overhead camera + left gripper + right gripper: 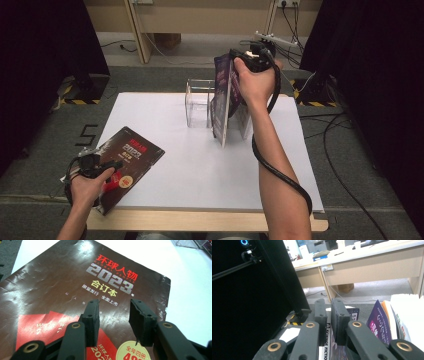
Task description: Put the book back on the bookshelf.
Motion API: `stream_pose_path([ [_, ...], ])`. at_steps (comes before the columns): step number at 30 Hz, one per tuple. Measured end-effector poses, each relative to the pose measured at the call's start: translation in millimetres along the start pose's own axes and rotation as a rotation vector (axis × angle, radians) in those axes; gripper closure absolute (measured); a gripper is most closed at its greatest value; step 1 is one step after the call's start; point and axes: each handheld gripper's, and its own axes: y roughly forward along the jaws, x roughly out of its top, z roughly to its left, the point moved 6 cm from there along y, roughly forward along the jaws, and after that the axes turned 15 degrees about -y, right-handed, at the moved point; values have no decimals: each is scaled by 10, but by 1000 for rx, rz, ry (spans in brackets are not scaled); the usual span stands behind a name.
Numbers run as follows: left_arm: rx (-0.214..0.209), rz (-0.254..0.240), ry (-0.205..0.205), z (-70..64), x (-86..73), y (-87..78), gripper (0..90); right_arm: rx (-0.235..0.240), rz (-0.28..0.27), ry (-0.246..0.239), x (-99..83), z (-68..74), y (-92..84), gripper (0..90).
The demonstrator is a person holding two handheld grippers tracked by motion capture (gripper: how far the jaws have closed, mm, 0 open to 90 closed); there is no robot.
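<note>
At the left edge of the table (200, 170) a brown magazine (127, 162) lies flat and face up, one corner hanging over the near edge. The left gripper (107, 167) rests low over its cover, jaws parted and clamping nothing; in the left gripper view the two black pads (91, 317) stand apart just above the print, with the cover (75, 290) showing plainly between them. It seems to be parked there to keep that magazine within reach for a later turn, or to steady it against sliding off.

Toward the middle back stands a clear rack (197, 102), open at the top so things can be dropped in upright. Its left compartment looks vacant.

Right of that, the right gripper (237, 62) is clenched on the top edge of a purple magazine (221, 100), which hangs upright with its lower edge near the tabletop, just beside the rack's right part. The right gripper view shows the jaws pinching the spine (328, 340) closely. Holding it by the top edge lets it dangle vertical, which I judge suits slotting it down between dividers. More magazines (392, 320) already stand alongside it, spines up, so this one is likely joining them. The rack's wall is hard to trace behind the cover, so I cannot tell whether the lower edge is already inside.
</note>
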Motion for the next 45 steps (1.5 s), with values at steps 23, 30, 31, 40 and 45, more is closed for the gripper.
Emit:
stream_pose_path([
  [23, 2, 5, -6, 35, -4, 8, 597, -76, -24, 20, 85, -131, 481, 842],
  [30, 0, 1, -6, 36, 5, -3, 599, -89, -35, 7, 32, -124, 634, 841],
  [31, 0, 1, -6, 37, 5, -4, 599, -94, -34, 6, 9, -124, 651, 841],
  [40, 0, -1, -4, 41, 3, -8, 600, -98, -17, -12, -256, -102, 662, 839],
  [45, 1, -2, -3, 29, -2, -1, 600, -101, -49, -27, -352, -72, 491, 838],
])
